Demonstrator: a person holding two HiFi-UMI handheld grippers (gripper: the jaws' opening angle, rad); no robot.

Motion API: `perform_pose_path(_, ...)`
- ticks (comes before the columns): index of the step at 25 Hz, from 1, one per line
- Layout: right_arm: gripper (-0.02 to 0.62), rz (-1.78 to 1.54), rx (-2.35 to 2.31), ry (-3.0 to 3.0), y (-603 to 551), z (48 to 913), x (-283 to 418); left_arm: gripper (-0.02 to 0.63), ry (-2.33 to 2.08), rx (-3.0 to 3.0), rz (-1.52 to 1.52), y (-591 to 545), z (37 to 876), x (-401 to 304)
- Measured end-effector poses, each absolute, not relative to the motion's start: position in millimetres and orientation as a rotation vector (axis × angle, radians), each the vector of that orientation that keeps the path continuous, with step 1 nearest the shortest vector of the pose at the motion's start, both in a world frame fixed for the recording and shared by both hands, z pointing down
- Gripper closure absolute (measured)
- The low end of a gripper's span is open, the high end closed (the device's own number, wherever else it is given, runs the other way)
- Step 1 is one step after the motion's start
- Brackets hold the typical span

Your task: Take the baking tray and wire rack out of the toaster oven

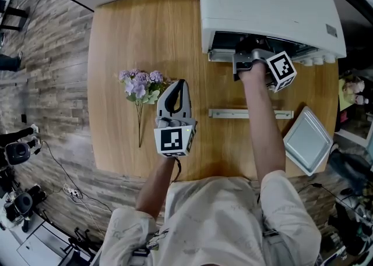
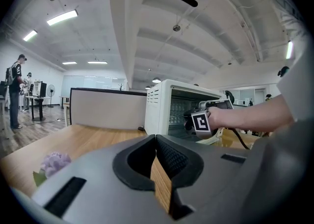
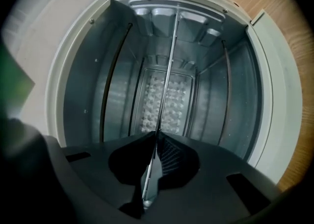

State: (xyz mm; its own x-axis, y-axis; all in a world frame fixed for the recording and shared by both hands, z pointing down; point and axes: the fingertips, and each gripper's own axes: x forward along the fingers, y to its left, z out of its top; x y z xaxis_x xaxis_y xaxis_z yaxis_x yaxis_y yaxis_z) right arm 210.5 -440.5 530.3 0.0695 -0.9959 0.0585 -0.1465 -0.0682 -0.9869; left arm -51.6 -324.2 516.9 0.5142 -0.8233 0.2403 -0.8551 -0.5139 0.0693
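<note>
- The right gripper (image 3: 155, 142) reaches level into the open mouth of the toaster oven (image 1: 262, 3). Its jaws are pinched tight on the front edge of the wire rack (image 3: 169, 61), which shows edge-on; that grip looks meant for sliding it straight out.
- The toaster oven holds only the wire rack; the rest of its cavity is bare metal.
- The baking tray (image 1: 308, 141) lies empty on the table (image 1: 145, 32), off the toaster oven's right front corner, so that half seems done.
- The left gripper (image 1: 178, 85) hangs in front of the toaster oven, to its left, with its jaws together on nothing. It is probably kept clear of the pull.
</note>
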Motion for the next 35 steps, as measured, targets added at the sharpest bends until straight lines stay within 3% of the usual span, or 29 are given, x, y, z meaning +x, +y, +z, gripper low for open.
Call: perform_pose_path(35, 0.571, -1.14, -1.416, 1.288, -385, 528, 195, 0.591, -1.452, 2.595, 0.205, -304, 495, -52)
